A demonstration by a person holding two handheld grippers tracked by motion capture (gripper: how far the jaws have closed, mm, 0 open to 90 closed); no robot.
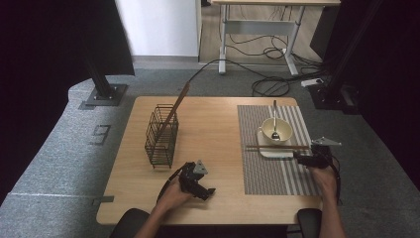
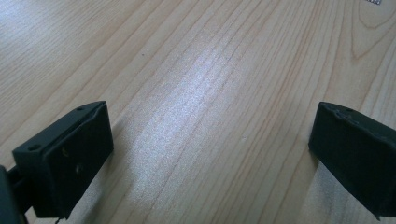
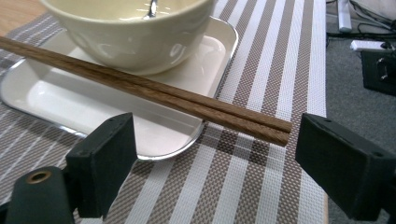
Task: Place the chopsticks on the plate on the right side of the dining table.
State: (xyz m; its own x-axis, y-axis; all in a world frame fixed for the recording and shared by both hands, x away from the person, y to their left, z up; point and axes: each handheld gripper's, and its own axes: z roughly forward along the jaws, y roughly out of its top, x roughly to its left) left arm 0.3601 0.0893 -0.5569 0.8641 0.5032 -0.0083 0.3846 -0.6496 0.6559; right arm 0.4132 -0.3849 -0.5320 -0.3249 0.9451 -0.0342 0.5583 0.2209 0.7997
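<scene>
A pair of brown wooden chopsticks (image 1: 277, 147) lies across a white tray (image 1: 274, 152), in front of a cream bowl (image 1: 276, 130) that holds a metal spoon (image 1: 275, 119). My right gripper (image 1: 297, 155) rests on the striped placemat (image 1: 277, 173), just right of the chopsticks' ends. In the right gripper view its jaws stand wide apart around the right gripper (image 3: 219, 161), and the chopsticks (image 3: 163, 95) end just ahead of them, untouched. The bowl (image 3: 126, 37) sits on the tray (image 3: 56, 107). My left gripper (image 1: 210, 192) lies open and empty on the bare table (image 2: 210, 70).
A black wire basket (image 1: 162, 135) stands on the table's left half with a long wooden stick (image 1: 174, 110) leaning out of it. Past the wooden table (image 1: 213, 124) lie grey carpet, cables and desk legs. A chair's arms sit at the near edge.
</scene>
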